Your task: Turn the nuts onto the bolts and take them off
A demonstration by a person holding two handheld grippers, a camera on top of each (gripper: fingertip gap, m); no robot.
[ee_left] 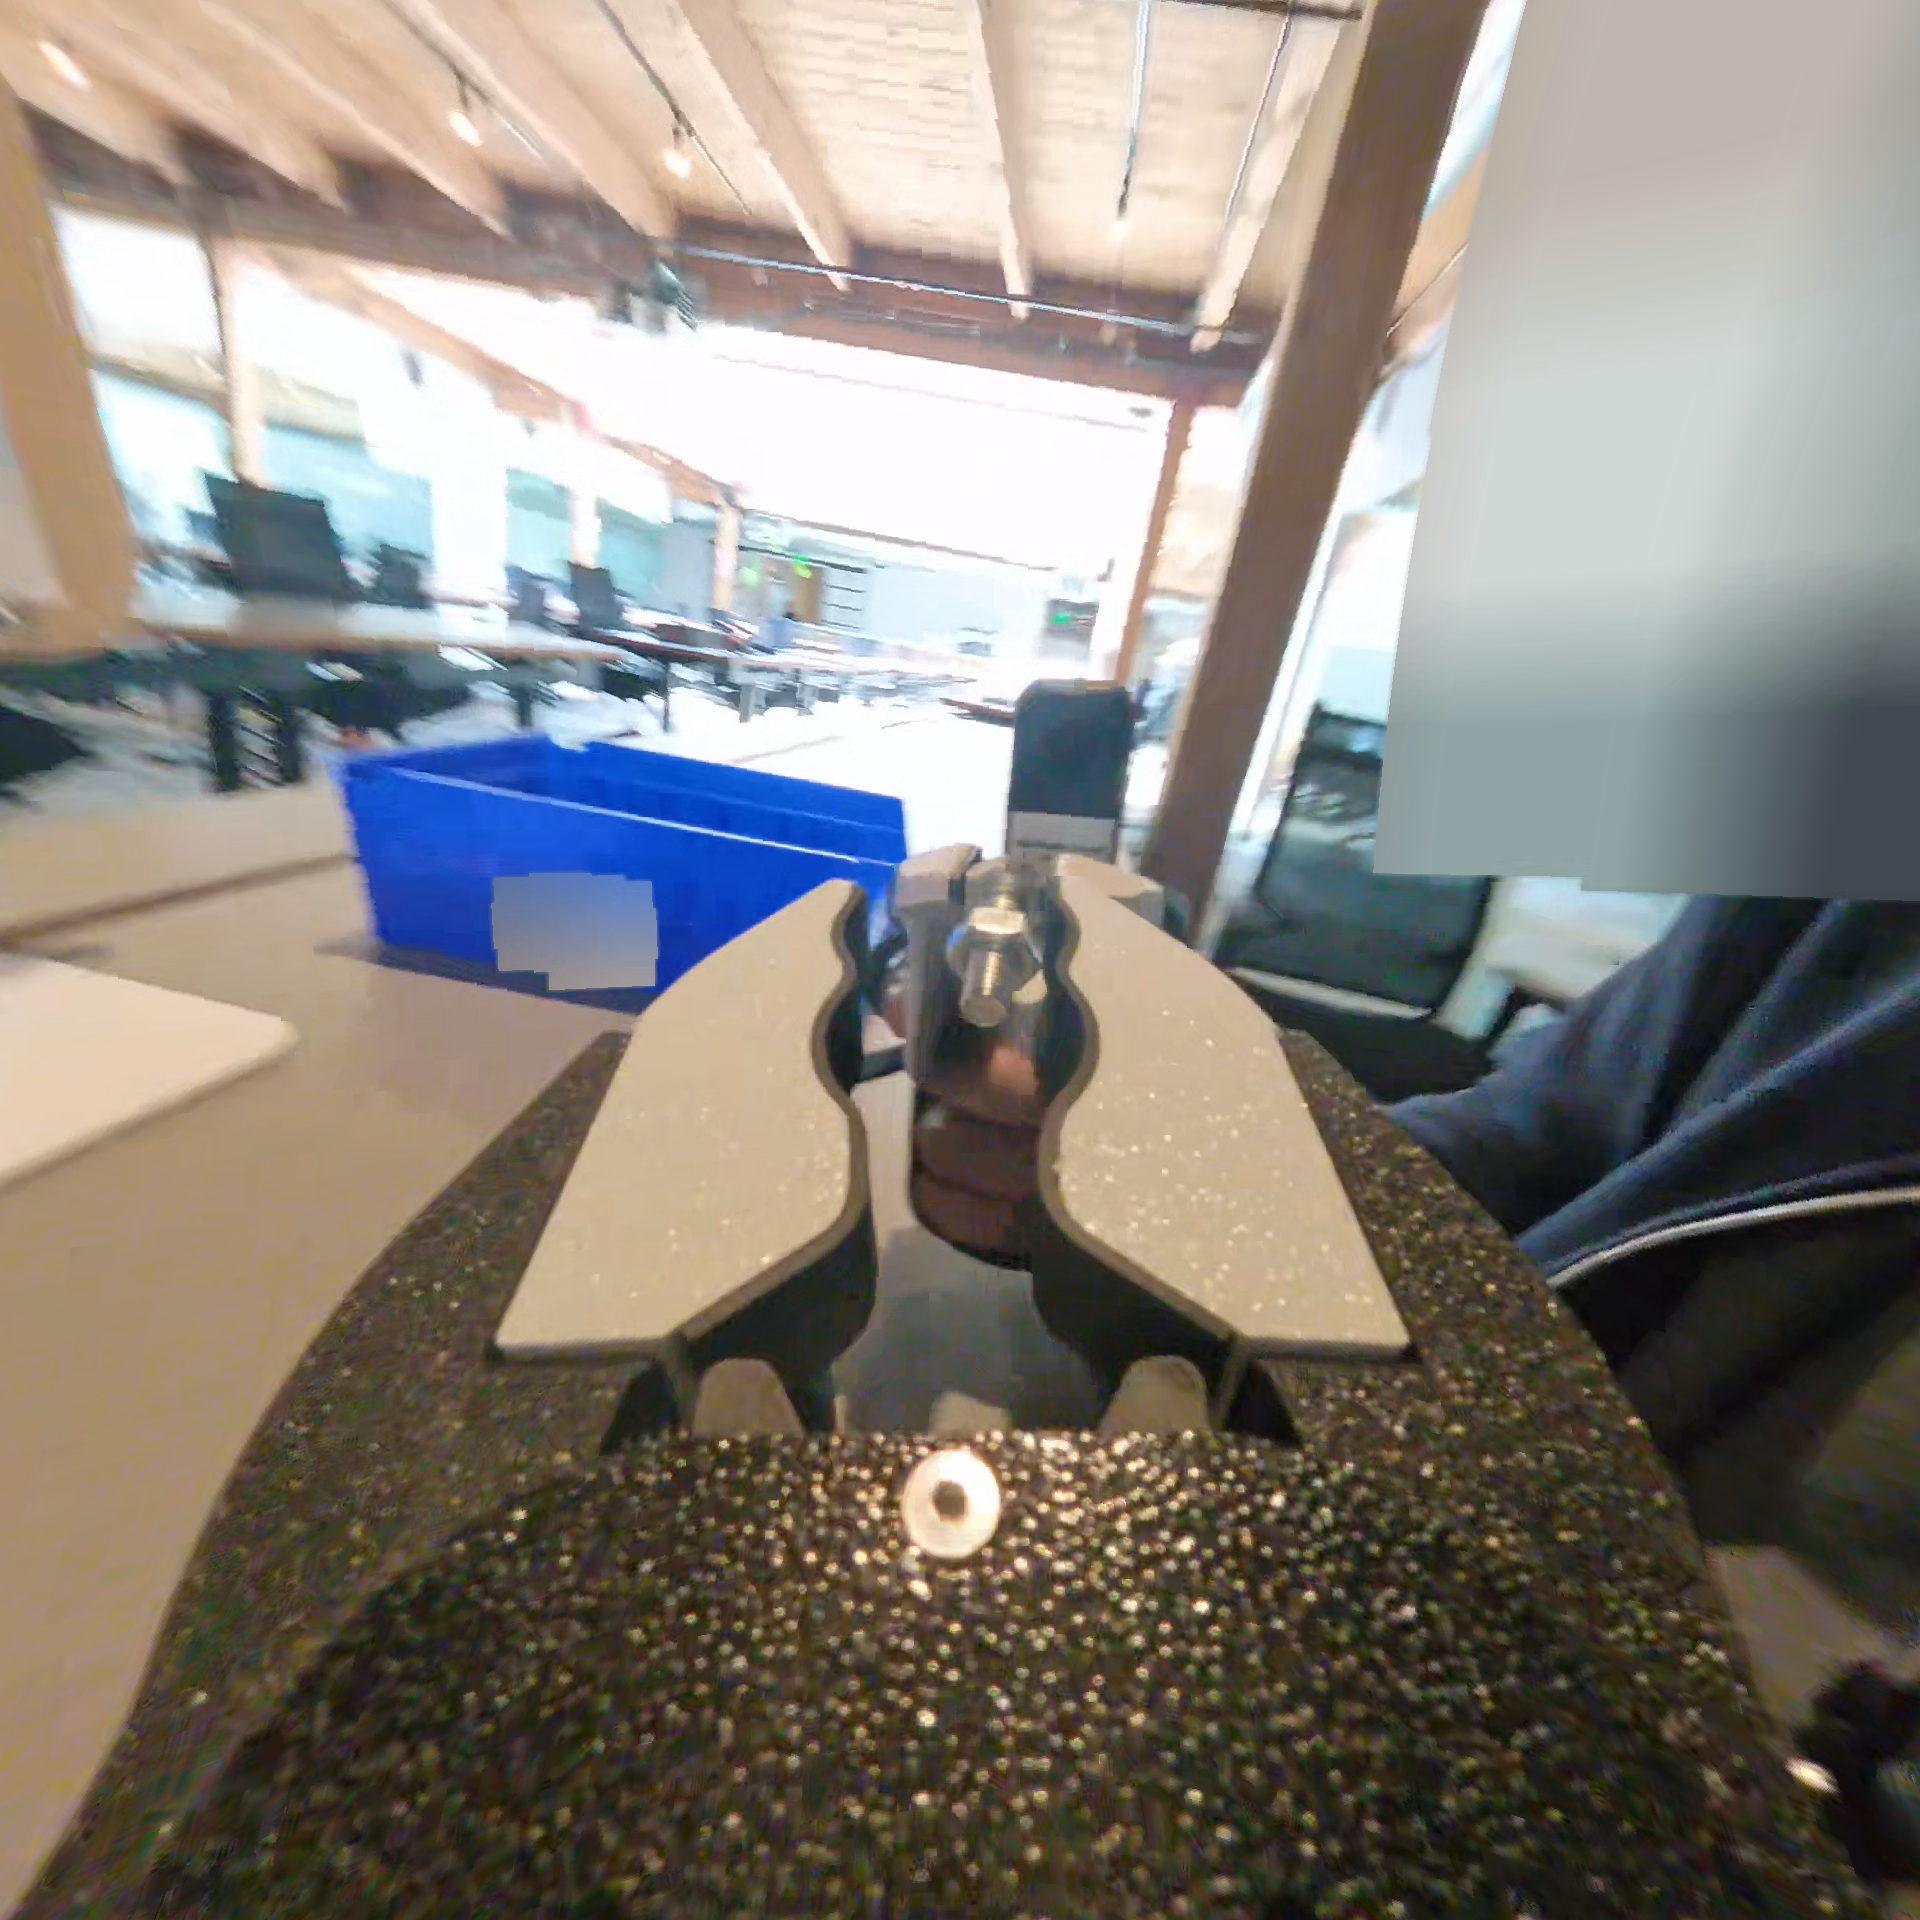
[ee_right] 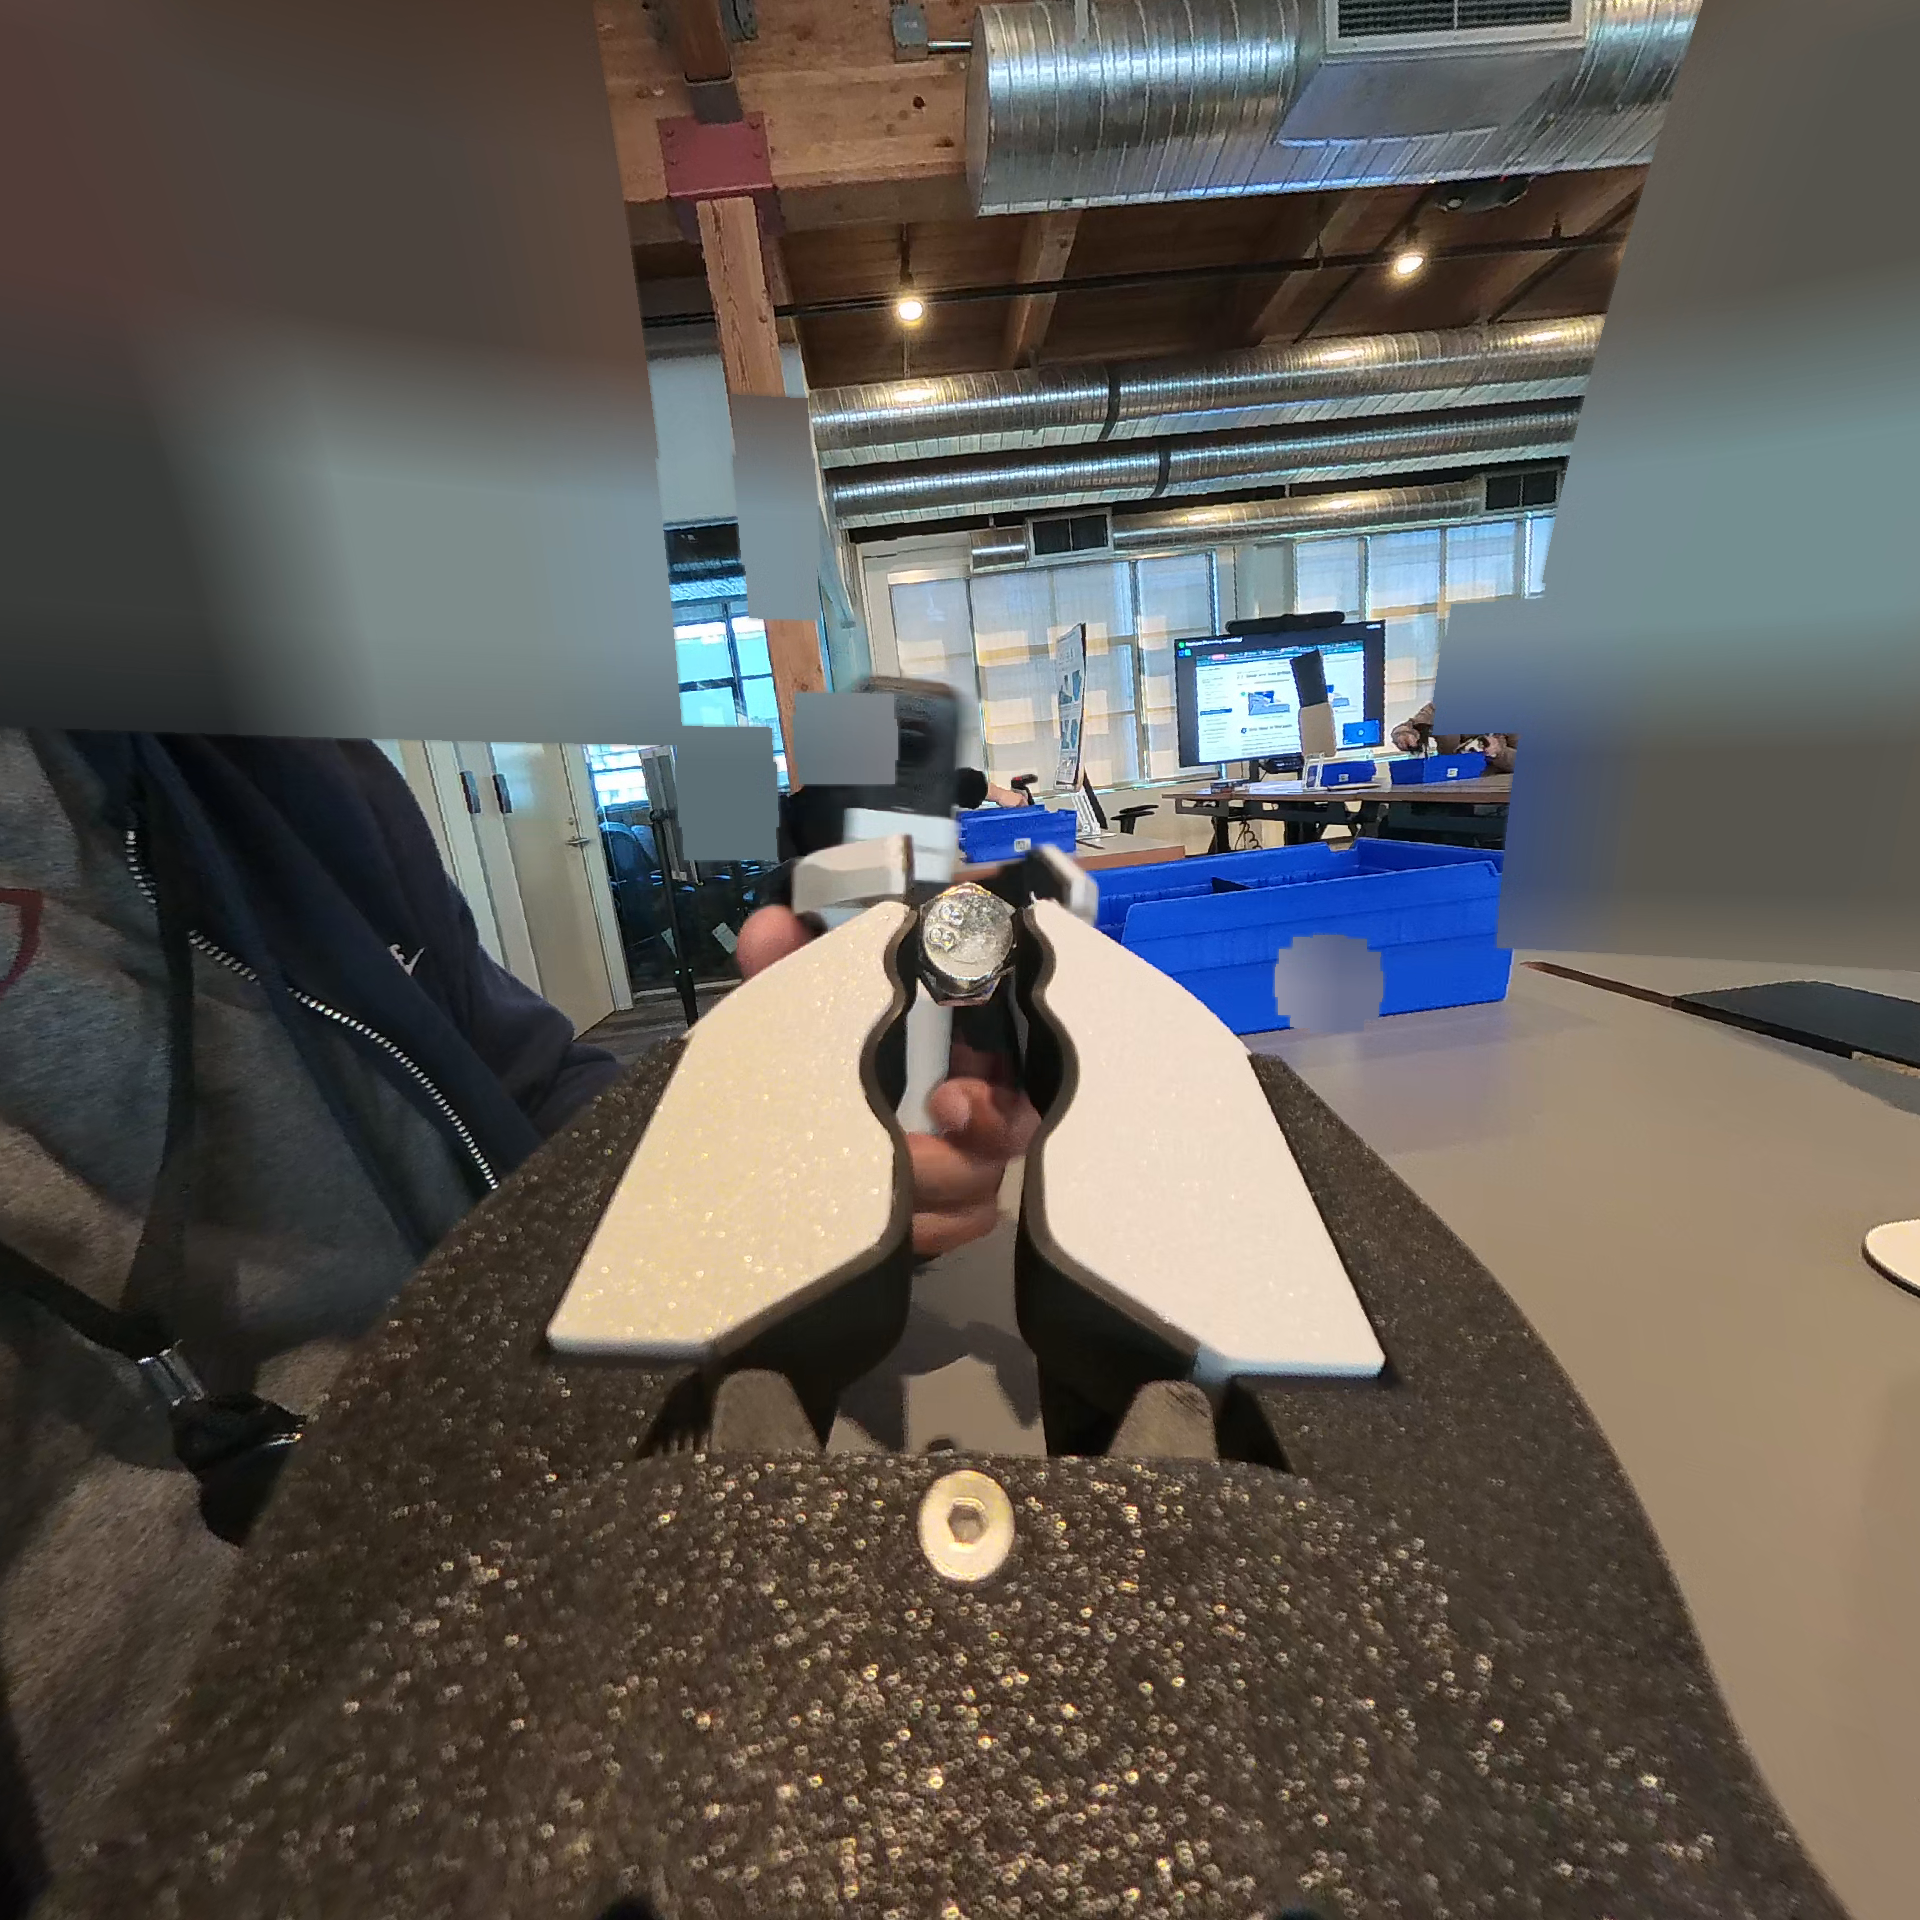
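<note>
In the left wrist view my left gripper [ee_left: 961, 904] is shut around a silver hex nut [ee_left: 992, 940] threaded on a bolt [ee_left: 982, 1003], whose threaded end points at the camera. The right gripper's grey fingers [ee_left: 927, 914] show just behind, meeting it head-on. In the right wrist view my right gripper [ee_right: 966, 920] is shut on the bolt's hex head [ee_right: 966, 940], which faces the camera. The left gripper's fingers [ee_right: 862, 868] and a hand [ee_right: 966, 1153] show beyond it. Both grippers are held in the air above the table.
A blue bin [ee_left: 623, 831] stands on the grey table [ee_left: 208, 1299] at the left; in the right wrist view the bin [ee_right: 1299, 914] is at the right. A white pad [ee_left: 104, 1049], a black mat [ee_right: 1808, 1013] and the person's jacket [ee_right: 260, 1039] are close by.
</note>
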